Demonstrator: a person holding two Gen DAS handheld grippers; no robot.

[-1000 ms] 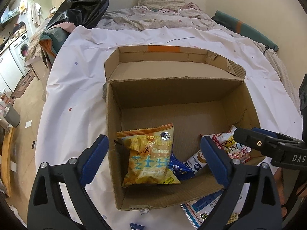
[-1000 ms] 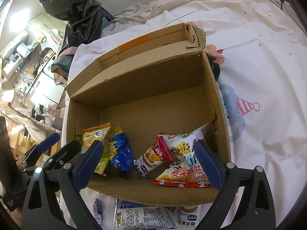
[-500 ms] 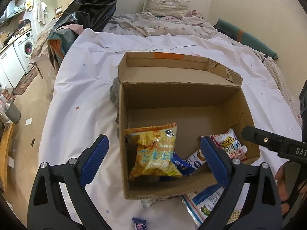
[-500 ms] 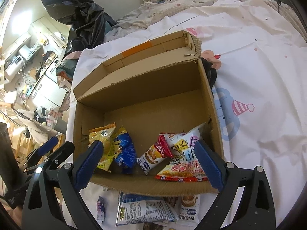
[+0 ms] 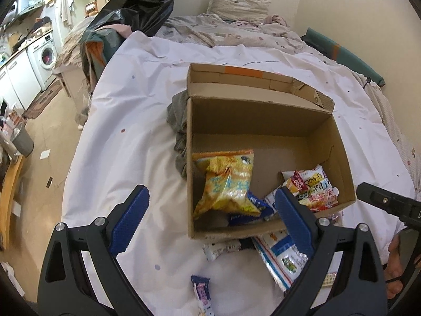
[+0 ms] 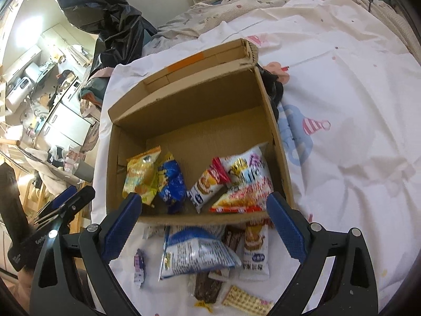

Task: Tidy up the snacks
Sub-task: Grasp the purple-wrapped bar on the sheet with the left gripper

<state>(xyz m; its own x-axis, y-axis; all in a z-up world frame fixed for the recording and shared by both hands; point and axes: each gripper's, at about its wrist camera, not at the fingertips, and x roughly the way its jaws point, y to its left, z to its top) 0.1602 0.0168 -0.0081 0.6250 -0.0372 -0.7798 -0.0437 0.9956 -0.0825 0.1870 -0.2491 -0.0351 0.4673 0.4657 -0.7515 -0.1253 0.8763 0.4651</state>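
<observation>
An open cardboard box [image 5: 263,110] [image 6: 189,100] sits on a white sheet. Inside lie a yellow chip bag [image 5: 226,181] [image 6: 142,173], a blue packet [image 6: 171,181], a small red-white packet [image 6: 208,184] and a white-red bag [image 5: 310,187] [image 6: 247,181]. Several loose snacks lie in front of the box: a large white-blue bag [image 6: 194,252] [image 5: 281,252], a cake packet [image 6: 255,250], a small purple packet [image 6: 139,263] [image 5: 202,292] and a cracker pack [image 6: 247,302]. My left gripper [image 5: 210,226] and right gripper [image 6: 202,226] are open and empty above the box's near edge.
A grey cloth [image 5: 179,131] lies against the box's left side. A dark cloth [image 6: 273,87] lies at its right. A black plastic bag [image 5: 136,2] and bedding [image 5: 236,26] are beyond. The bed edge drops to the floor [image 5: 44,158] on the left.
Both grippers have pulled back and up from the box, so the loose snacks in front of it come into view. Both stay open and empty.
</observation>
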